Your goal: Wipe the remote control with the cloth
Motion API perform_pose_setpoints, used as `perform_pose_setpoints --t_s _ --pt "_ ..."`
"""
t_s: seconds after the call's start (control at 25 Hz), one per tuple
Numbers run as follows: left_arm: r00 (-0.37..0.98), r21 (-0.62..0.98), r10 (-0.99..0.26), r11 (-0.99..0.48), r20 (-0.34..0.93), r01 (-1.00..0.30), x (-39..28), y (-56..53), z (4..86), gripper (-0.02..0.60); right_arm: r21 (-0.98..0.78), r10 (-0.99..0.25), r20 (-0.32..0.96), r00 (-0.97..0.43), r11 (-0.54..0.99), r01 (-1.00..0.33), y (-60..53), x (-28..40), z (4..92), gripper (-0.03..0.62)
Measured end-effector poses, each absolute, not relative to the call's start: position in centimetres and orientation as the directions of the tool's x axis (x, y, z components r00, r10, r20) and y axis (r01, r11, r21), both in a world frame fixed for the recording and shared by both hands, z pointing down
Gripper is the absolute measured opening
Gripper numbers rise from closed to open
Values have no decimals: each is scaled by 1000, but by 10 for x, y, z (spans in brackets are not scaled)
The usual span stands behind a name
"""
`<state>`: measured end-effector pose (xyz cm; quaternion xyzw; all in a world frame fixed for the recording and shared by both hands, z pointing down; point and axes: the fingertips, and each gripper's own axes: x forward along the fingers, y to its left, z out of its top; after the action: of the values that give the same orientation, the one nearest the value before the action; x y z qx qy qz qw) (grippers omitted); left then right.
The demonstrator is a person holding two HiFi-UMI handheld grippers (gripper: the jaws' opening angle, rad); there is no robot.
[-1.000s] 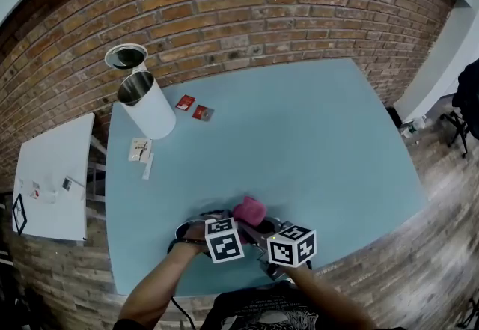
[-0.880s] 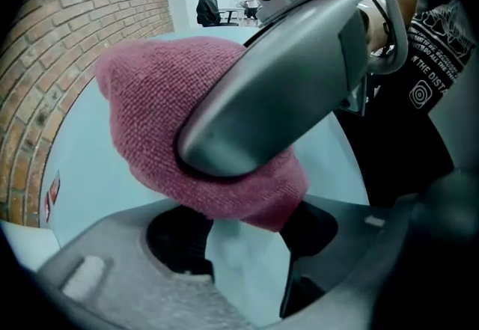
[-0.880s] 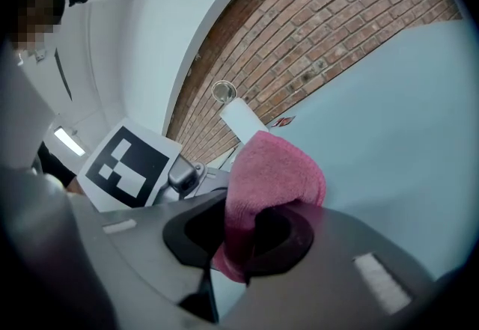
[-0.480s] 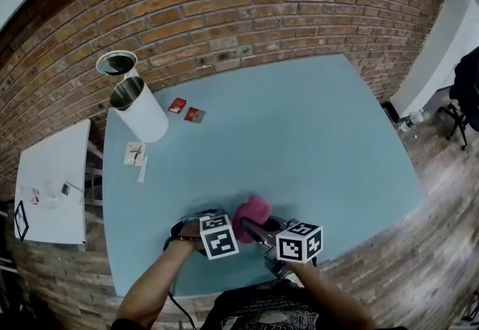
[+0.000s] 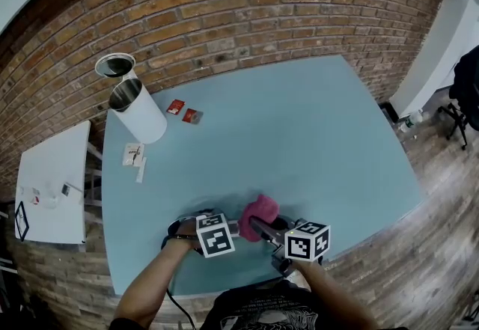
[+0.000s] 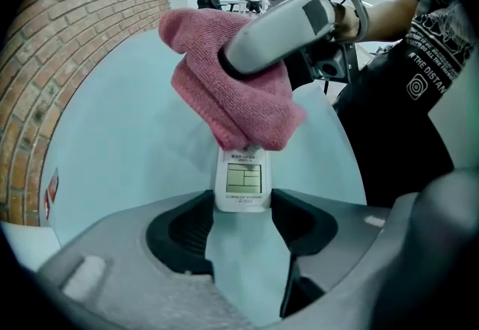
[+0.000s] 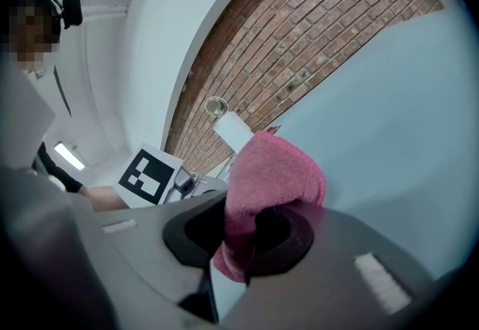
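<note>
Worth watching here is the grip. The left gripper (image 6: 242, 209) has its jaws closed on the two sides of the remote control (image 6: 241, 180), but only at one end, and that sits at the near edge of the blue table (image 5: 314, 134). A hard push from the cloth (image 6: 224, 89) on the remote's free end could lever it out and off that edge. The right gripper (image 7: 247, 235) is pinched on a fold of the cloth, so a dragging stroke might tug it loose. By my count there's one remote, one pink cloth and two grippers. At the table's far left corner stand one white canister (image 5: 146, 117), two red packets (image 5: 175, 106) and some white slips I can't count.
</note>
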<state>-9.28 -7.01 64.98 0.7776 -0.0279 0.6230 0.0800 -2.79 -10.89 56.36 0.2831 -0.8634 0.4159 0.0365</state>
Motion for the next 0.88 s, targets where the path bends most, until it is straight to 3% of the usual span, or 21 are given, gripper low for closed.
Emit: perform_pose_setpoints --t_s 0.88 --pt "204 78 40 -981 978 -180 -98 -72 651 258 -703 -512 293 -807 456 -545 -115 43 567 63"
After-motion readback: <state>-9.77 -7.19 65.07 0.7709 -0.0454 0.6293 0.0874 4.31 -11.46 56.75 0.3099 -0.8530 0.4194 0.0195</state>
